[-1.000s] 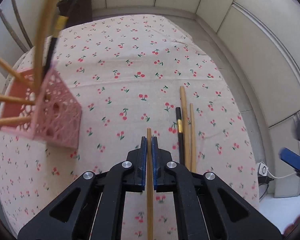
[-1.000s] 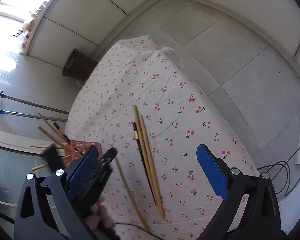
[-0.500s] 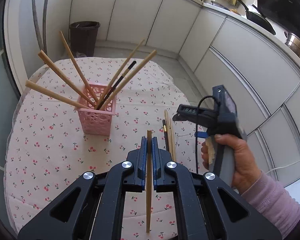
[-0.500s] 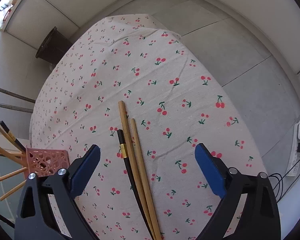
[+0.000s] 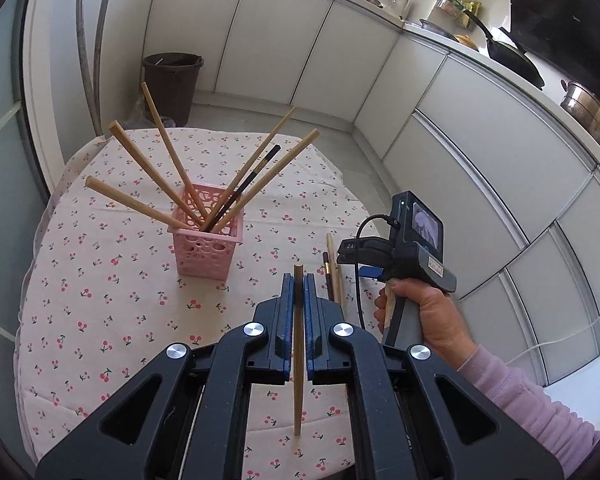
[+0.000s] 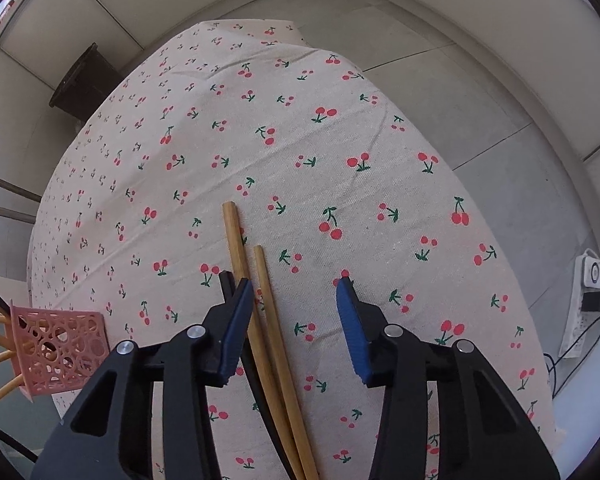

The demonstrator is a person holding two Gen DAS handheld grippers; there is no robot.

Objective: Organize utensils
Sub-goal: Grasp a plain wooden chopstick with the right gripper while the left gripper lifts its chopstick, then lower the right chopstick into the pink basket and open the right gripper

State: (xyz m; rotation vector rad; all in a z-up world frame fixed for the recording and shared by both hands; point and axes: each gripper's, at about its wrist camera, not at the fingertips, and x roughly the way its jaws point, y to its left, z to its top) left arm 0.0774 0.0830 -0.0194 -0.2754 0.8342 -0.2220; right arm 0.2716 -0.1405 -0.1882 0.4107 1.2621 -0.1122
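Left gripper (image 5: 299, 280) closed tight on one wooden chopstick (image 5: 298, 360), pinched near its upper end, long tail hanging free below the pads over the cherry tablecloth (image 5: 100, 320); right gripper (image 6: 296, 292) spread wide, holding nothing, low over the loose chopsticks (image 6: 260, 320) lying side by side on the cloth; two wooden ones sit between its fingers, a black chopstick (image 6: 226, 280) is mostly hidden under the left finger; further off, pink basket (image 5: 208, 236) upright on the cloth, six sticks already fanned out in it; brown bin (image 5: 172, 84) on the floor beyond; sticks look light, rigid, smooth and round, likely to roll or pivot in the pads; best pinched across the shaft near the thick end, one at a time, since the pair lies touching.
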